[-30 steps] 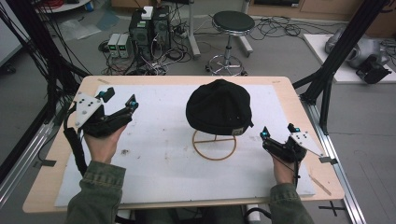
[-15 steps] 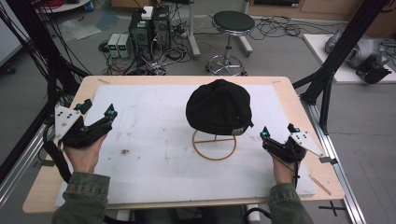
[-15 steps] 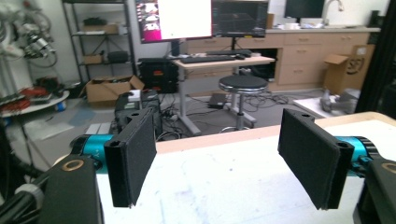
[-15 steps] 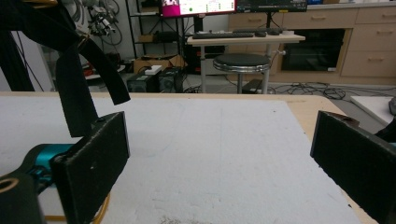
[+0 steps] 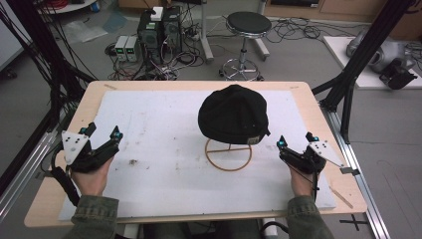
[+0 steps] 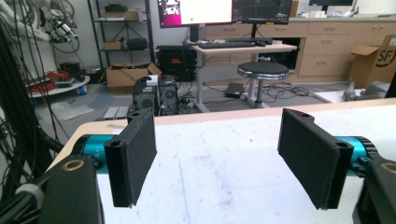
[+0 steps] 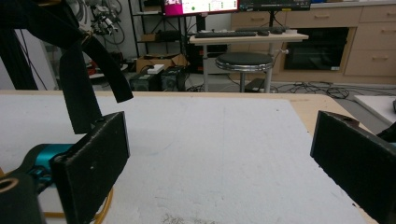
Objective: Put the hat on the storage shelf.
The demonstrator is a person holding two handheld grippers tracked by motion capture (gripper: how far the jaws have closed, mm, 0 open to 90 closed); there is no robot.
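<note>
On the table both tongs, left (image 5: 102, 135) and right (image 5: 294, 141), gape empty, well apart from the black cap (image 5: 234, 113) untouched on its wire stand (image 5: 229, 155).

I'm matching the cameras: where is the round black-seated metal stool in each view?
High view: round black-seated metal stool at top centre.
Left gripper view: stool right of centre, upper half.
Right gripper view: stool at upper centre.
Shared landmark: white table sheet.

Left black two-jaw hand-held gripper (image 5: 103, 141) low, jaws wide apart, empty; right black hand-held gripper (image 5: 296, 143) likewise gaping, empty.
</note>
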